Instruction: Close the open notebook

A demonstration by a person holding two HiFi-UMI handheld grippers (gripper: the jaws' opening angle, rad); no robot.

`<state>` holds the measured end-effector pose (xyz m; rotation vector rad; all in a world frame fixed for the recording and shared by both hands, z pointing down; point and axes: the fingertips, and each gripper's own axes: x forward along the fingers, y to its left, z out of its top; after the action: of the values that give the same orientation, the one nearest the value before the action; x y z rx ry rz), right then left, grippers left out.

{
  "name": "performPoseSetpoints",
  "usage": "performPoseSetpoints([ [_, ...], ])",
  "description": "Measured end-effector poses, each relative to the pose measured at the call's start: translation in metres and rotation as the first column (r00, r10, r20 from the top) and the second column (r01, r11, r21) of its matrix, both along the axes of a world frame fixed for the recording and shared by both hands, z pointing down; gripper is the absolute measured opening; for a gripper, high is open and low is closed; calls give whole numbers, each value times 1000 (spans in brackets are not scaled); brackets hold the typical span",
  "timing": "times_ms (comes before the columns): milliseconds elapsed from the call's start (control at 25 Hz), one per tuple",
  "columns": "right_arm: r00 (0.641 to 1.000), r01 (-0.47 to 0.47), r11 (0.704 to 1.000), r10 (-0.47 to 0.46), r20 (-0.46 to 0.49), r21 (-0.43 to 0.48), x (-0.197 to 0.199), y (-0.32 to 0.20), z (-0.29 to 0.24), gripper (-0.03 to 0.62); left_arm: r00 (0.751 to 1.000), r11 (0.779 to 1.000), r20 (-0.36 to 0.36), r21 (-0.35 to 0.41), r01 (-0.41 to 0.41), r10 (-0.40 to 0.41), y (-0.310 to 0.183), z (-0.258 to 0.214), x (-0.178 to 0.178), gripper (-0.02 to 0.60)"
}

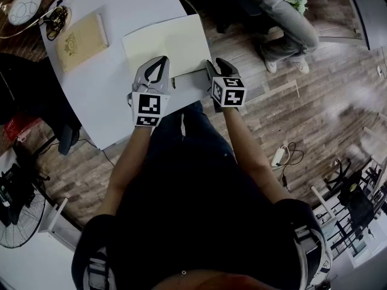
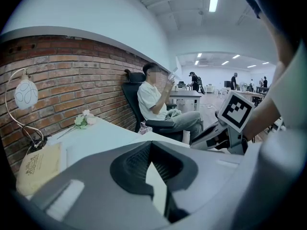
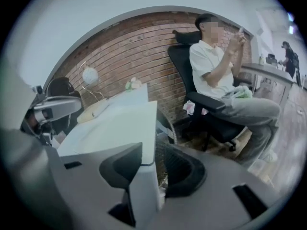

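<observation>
The open notebook (image 1: 166, 41) lies flat with pale cream pages up, at the right side of the white table (image 1: 115, 2). My left gripper (image 1: 160, 61) rests on the near edge of its left page. Its jaws meet at the tips, and only a sliver of page (image 2: 156, 182) shows through the gap behind them. My right gripper (image 1: 214, 66) is at the notebook's near right corner, by the table edge. In the right gripper view the jaws (image 3: 151, 164) stand wide open, with the edge of the notebook (image 3: 115, 123) between them and the pads not pressing on it.
A closed tan book (image 1: 81, 40) lies at the table's left, beside a lamp (image 1: 24, 6) with a round white shade. A person sits in an office chair (image 3: 216, 66) just beyond the table's right side. A floor fan (image 1: 18, 216) stands at the lower left.
</observation>
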<state>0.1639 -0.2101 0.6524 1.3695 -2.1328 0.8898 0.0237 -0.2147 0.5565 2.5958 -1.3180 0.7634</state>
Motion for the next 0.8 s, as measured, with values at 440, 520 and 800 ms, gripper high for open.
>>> performPoseSetpoints([
  [440, 989, -25, 998, 33, 143, -57, -2, 0, 1, 103, 1000, 1000, 6, 7, 16, -16, -5, -3, 1, 6],
  [520, 989, -17, 998, 26, 146, -63, -3, 0, 2, 101, 1000, 1000, 4, 10, 17, -17, -5, -4, 1, 6],
  [800, 994, -17, 998, 24, 103, -68, -3, -1, 1, 77, 1000, 999, 6, 21, 26, -26, -2, -8, -2, 6],
])
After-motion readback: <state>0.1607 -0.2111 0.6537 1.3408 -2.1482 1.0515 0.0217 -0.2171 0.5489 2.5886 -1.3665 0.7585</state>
